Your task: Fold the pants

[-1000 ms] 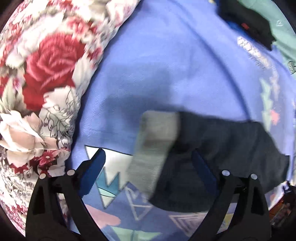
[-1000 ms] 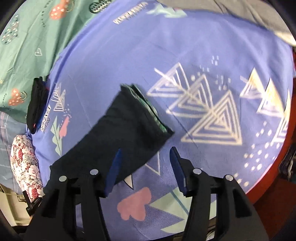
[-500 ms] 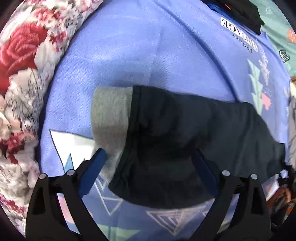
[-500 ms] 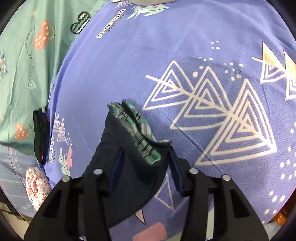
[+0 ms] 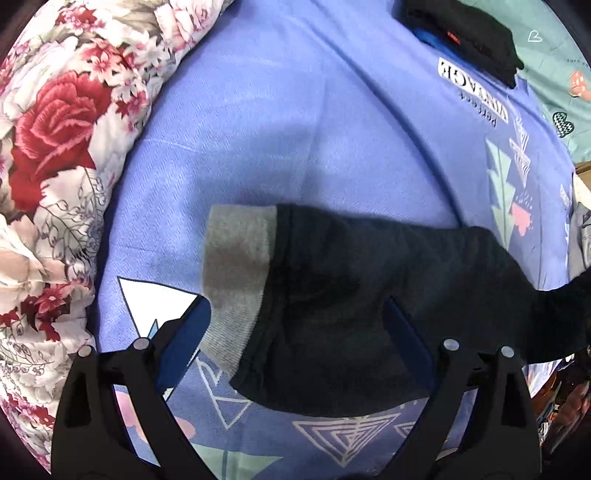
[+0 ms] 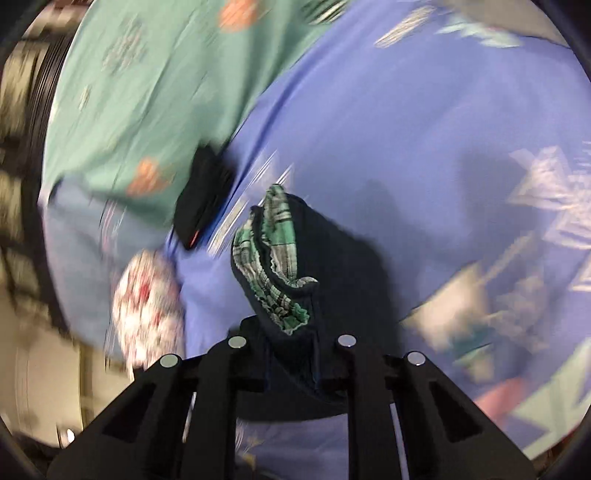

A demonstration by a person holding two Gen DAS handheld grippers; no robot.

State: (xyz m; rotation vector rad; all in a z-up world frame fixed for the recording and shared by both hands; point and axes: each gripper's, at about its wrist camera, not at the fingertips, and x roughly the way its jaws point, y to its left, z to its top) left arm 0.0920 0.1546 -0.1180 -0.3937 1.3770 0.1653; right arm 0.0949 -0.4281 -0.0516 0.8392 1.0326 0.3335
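Blue bedsheet (image 5: pixel 332 129) under dark pants (image 5: pixel 351 295)

Pants (image 5: pixel 354 295) on blanket (image 5: pixel 295 129) (quilt (image 5: pixel 62 166) left).

Purple printed bedsheet (image 5: pixel 280 122) adjoins floral quilt (image 5: pixel 62 155); folded black garment (image 5: pixel 469 33) rests beside green sheet (image 6: pixel 155 85).

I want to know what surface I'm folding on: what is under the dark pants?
The dark pants lie on a blue blanket printed with triangles; the right gripper has their green plaid-lined end pinched and lifted. What lies beneath the blanket is covered.
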